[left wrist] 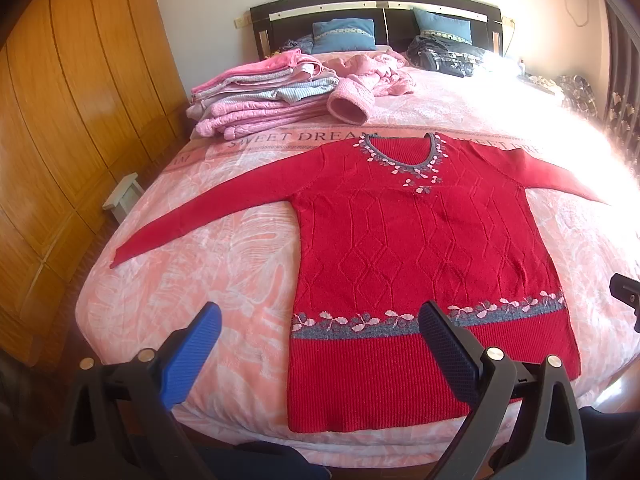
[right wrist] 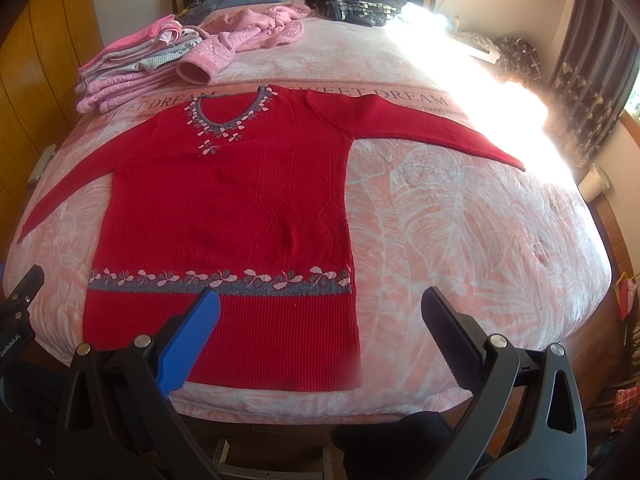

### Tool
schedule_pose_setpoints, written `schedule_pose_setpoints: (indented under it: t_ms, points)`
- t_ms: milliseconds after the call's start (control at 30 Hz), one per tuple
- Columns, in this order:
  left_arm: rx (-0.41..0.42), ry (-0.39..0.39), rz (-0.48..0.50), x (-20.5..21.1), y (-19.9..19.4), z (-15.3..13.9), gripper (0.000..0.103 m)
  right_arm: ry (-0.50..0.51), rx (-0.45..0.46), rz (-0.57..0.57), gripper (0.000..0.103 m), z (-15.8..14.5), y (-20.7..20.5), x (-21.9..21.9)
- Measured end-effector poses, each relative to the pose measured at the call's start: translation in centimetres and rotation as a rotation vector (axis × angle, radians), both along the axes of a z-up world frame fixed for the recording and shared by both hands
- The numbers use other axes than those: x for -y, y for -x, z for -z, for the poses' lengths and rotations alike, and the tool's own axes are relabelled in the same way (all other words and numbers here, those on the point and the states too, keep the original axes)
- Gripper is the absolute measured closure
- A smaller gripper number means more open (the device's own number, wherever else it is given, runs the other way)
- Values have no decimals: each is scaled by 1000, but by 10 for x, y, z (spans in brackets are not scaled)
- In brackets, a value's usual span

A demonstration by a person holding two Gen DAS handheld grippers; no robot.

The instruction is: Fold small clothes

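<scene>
A red knitted sweater (left wrist: 420, 240) (right wrist: 240, 208) lies flat, front up, on the pink bed cover, both sleeves spread out to the sides and its hem toward me. It has a grey band with pink leaves near the hem and around the neck. My left gripper (left wrist: 318, 312) hovers open above the hem's left corner, nothing between its fingers. My right gripper (right wrist: 320, 300) hovers open above the hem's right corner, also empty. The right gripper's body shows at the left wrist view's right edge (left wrist: 626, 292).
A stack of folded pink and grey clothes (left wrist: 256, 96) (right wrist: 132, 68) lies at the back left of the bed (left wrist: 188, 288). A crumpled pink jacket (left wrist: 372, 76) and dark clothes (left wrist: 444, 56) lie near the pillows. A wooden wardrobe (left wrist: 60, 120) stands left. Strong sunlight washes out the bed's right side (right wrist: 480, 72).
</scene>
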State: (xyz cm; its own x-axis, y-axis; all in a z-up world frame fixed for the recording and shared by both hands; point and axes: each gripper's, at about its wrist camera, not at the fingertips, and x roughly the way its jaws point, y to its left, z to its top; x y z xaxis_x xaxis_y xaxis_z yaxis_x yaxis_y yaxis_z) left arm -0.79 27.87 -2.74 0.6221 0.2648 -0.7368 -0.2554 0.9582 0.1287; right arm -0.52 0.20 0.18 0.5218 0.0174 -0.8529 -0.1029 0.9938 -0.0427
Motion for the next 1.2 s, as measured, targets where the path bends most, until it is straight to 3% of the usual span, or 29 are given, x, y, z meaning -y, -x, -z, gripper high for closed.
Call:
schedule_pose_setpoints:
  t_ms: [1200]
  points:
    - [-2,-5,2,0,0,1,4,-2,3,1,3,-2,0,1]
